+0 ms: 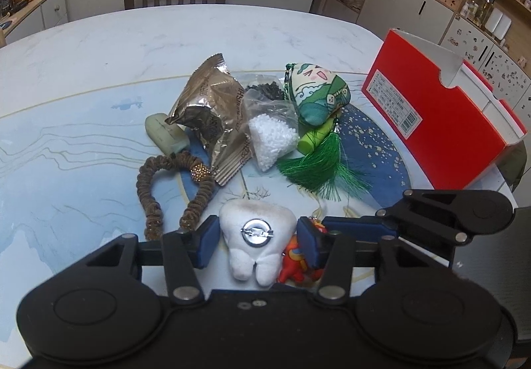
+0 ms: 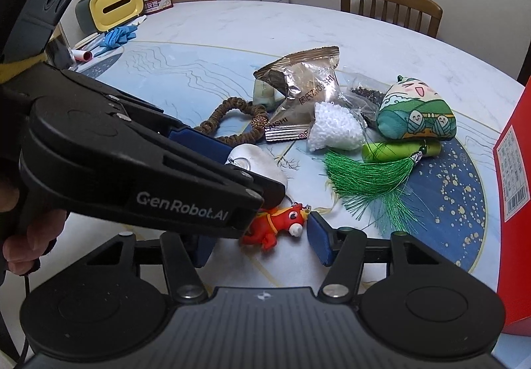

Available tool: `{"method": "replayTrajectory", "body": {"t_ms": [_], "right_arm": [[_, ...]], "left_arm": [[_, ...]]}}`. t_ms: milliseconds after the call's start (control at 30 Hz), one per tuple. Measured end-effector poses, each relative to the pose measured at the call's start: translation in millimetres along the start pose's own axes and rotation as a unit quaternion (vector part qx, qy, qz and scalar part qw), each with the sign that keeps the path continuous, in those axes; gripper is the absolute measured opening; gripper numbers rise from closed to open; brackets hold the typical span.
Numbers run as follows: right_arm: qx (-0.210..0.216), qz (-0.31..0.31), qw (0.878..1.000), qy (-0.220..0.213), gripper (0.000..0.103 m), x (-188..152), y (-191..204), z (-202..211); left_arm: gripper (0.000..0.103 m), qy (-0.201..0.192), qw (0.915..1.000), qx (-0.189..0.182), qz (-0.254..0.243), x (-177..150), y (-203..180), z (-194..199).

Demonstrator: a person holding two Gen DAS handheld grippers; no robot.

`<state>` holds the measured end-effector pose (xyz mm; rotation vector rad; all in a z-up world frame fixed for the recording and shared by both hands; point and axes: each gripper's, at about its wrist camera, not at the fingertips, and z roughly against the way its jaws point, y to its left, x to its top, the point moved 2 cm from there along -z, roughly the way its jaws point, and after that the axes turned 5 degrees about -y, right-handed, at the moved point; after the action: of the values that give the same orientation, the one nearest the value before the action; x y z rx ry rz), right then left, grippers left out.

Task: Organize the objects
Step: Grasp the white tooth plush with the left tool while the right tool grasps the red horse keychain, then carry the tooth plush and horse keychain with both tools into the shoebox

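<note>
The white tooth-shaped plush brooch (image 1: 257, 241), judged light, soft and squashy, lies between the spread fingers of the left gripper (image 1: 257, 241) and is best pinched across its crown, while the right gripper's (image 2: 259, 238) parted fingers flank the red rubbery horse keychain (image 2: 277, 226).

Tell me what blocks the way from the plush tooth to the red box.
Partly blocked. The left hand-held gripper brackets the plush tooth. Between it and the red box lie the red toy, beside the tooth, the right hand-held gripper, and the green tassel. Lifting over them looks clear.
</note>
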<state>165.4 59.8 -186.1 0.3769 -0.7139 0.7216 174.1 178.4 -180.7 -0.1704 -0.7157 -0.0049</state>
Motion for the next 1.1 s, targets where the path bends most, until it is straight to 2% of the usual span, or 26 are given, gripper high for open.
{"method": "replayTrajectory", "body": {"t_ms": [33, 300, 567, 833, 1100], "right_arm": [[-0.002, 0.0, 1.0, 0.001, 0.057, -0.1, -0.1, 0.4], [-0.009, -0.015, 1.0, -0.002, 0.057, -3.7, -8.5, 13.6], [-0.028, -0.034, 0.999, -0.021, 0.057, 5.2, -23.4, 53.6], [-0.048, -0.063, 0.995, -0.055, 0.057, 28.1, -48.8, 112.9], [-0.076, -0.086, 0.989, -0.093, 0.057, 48.9, -92.7, 172.4]], "left_arm": [[0.045, 0.0, 1.0, 0.0, 0.001, 0.2, -0.1, 0.6], [0.044, 0.005, 0.9995, -0.012, 0.027, 3.7, 3.4, 9.7], [0.043, 0.011, 0.9984, -0.027, 0.049, 13.7, -1.4, 30.0], [0.043, 0.002, 0.9972, -0.059, 0.047, 39.1, -27.7, 56.2], [0.044, -0.01, 0.9962, -0.085, 0.017, 70.0, -75.3, 71.7]]}}
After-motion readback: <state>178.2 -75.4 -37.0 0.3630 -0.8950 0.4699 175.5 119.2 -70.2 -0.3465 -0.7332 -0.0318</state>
